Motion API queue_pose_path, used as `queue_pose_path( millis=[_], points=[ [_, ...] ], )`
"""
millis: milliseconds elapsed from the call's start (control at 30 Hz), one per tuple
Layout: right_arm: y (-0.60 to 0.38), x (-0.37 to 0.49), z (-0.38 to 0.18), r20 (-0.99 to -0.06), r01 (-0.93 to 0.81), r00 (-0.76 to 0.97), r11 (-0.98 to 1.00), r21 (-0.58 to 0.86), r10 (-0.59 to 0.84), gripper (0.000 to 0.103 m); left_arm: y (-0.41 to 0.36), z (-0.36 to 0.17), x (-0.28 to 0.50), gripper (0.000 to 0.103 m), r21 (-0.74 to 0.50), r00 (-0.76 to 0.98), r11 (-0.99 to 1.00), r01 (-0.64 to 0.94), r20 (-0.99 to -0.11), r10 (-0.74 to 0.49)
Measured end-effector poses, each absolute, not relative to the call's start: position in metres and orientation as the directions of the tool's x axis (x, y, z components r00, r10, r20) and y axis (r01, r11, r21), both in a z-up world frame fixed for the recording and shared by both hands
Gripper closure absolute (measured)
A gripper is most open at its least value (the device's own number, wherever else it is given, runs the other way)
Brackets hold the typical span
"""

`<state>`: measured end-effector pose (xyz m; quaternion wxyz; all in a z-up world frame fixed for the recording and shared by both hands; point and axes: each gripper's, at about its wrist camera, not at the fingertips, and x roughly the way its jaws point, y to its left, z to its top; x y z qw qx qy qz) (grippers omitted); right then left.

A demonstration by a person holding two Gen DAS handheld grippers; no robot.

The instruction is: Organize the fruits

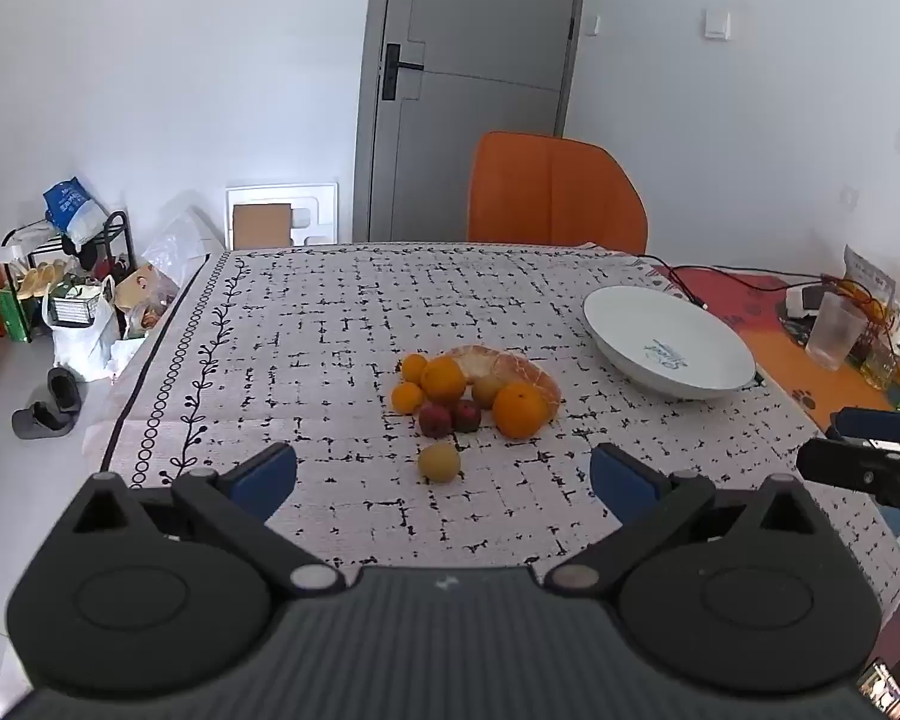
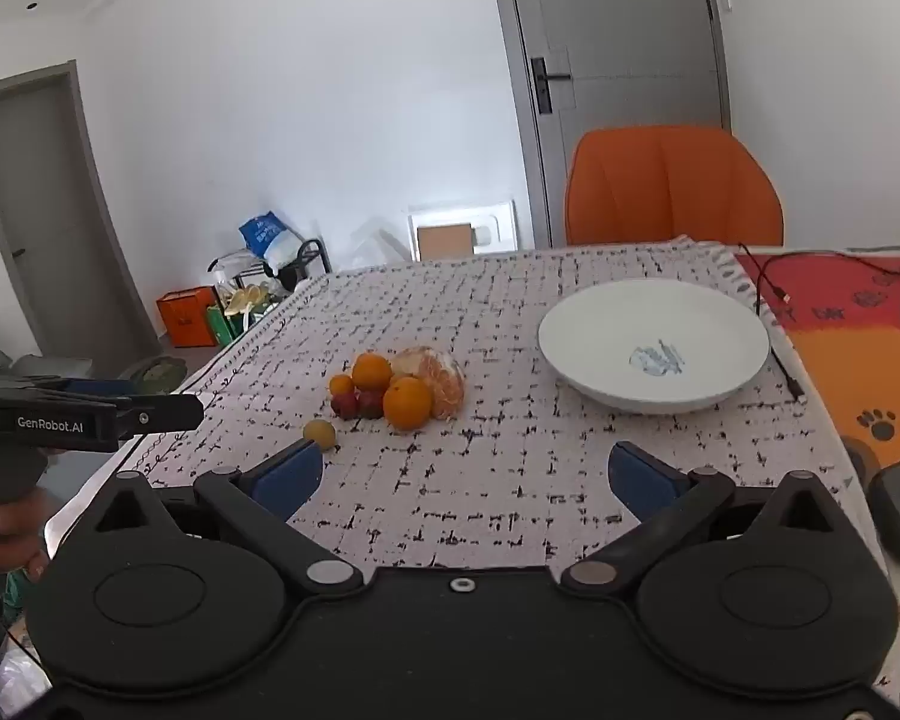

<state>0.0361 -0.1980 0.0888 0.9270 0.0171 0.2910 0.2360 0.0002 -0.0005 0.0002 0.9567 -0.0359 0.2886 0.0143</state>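
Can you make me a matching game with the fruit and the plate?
Things:
1. white plate
2. yellowish fruit
3. peeled pomelo
4. left tongs

Places or states:
A. open, holding nothing
B. at the back of the fruit pile
C. empty, right of the pile
D. alone, in front of the pile

Pairs: 1-C, 2-D, 3-B, 4-A

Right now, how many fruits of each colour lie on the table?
Orange fruits: 4
Dark red fruits: 2
Yellow-brown fruits: 2
Netted peeled citrus: 1
Total: 9, all on the tablecloth; the white plate holds none.
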Motion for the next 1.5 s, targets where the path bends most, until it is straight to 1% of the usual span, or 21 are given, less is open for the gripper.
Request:
queue_pose_path(
  millis=[133, 200, 233, 300, 633, 1500],
  points=[
    [-0.199, 0.046, 0.086, -0.548, -0.413, 0.713, 0.893, 0.176, 0.438, 0.000, -0.002, 0.003, -0.001, 0.000, -0.068, 0.835, 0.996, -0.053, -0.550, 0.007],
    [-0.199, 0.046, 0.089, -0.536, -0.413, 0.725, 0.896, 0.164, 0.433, 0.000, 0.002, 0.002, 0.002, 0.000, -0.085, 0.827, 0.995, -0.043, -0.562, -0.013],
    [-0.199, 0.038, 0.090, -0.519, -0.415, 0.738, 0.897, 0.155, 0.431, 0.000, -0.001, 0.001, 0.000, 0.000, -0.075, 0.831, 0.996, -0.041, -0.557, -0.008],
    [-0.199, 0.036, 0.090, -0.517, -0.412, 0.744, 0.900, 0.145, 0.424, 0.000, -0.001, 0.001, 0.000, 0.000, -0.079, 0.831, 0.996, -0.040, -0.556, -0.011],
    [-0.195, 0.037, 0.088, -0.537, -0.412, 0.735, 0.902, 0.132, 0.414, 0.000, 0.002, 0.000, -0.001, 0.000, -0.090, 0.836, 0.995, -0.037, -0.549, -0.018],
    [-0.193, 0.037, 0.086, -0.551, -0.418, 0.732, 0.903, 0.101, 0.401, 0.000, 0.000, 0.000, -0.003, 0.000, -0.088, 0.840, 0.996, -0.030, -0.543, -0.023]
  ],
)
